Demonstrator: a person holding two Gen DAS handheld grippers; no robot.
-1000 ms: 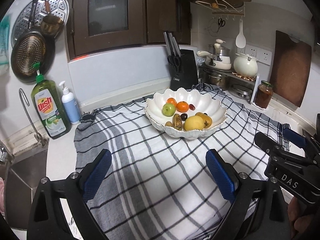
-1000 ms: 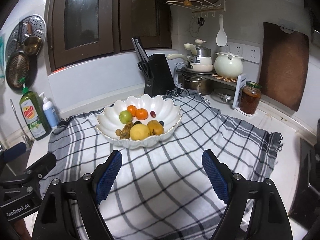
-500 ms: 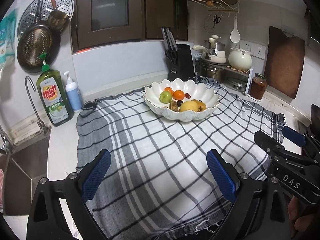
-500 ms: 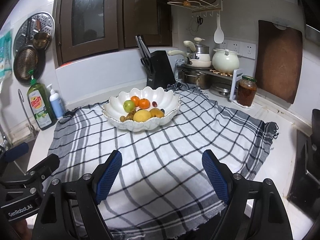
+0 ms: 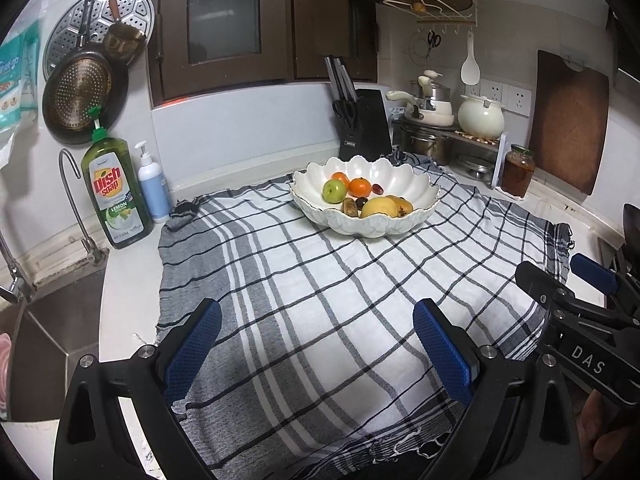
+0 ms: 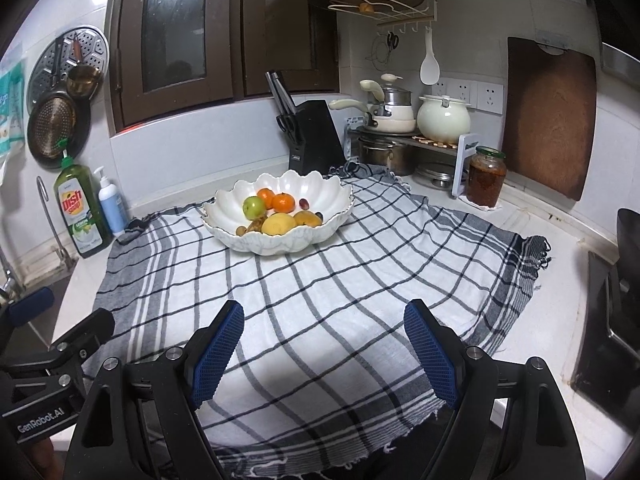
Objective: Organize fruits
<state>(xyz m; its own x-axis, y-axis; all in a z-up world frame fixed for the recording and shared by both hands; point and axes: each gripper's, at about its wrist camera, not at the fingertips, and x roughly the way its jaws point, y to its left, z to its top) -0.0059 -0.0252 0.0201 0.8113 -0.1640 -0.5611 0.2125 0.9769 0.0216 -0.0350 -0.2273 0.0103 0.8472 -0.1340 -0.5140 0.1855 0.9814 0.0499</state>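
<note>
White scalloped bowl [image 5: 404, 184] sits on the far half of a grey-and-black checked cloth [image 5: 320, 300] spread over the counter, just in front of a black knife block [image 5: 366, 128]. Fruit is heaped in the bowl's centre: a green apple [image 5: 334, 191] at the left, two orange mandarins [image 5: 360, 187] behind it, side by side, a small dark red grape [image 5: 377, 189] to their right. Toward the near rim lies a large yellow fruit [image 5: 379, 207], with a brownish banana-like piece [image 5: 349, 206] to its left and a yellow-orange fruit [image 5: 403, 205] to its right. A small dark round fruit shows between them; kind unclear. No fruit lies on the cloth outside the bowl.

Left gripper [image 5: 316, 348]: jaws wide apart, nothing between the blue pads, over the near part of the cloth, well apart from the bowl. Right gripper [image 6: 324, 348]: same, spread wide and empty, also over the near cloth.

Against the frames a second ago: the bowl sits higher and smaller in both views, and the cloth's fringed near edge has come into sight beneath the fingers, so both grippers have drawn back from the bowl. Fruit arrangement unchanged. Jaw spacing unchanged.

Dish soap bottle [image 5: 114, 192] stands left of the cloth by the sink; glass jar [image 6: 486, 180] stands right.
</note>
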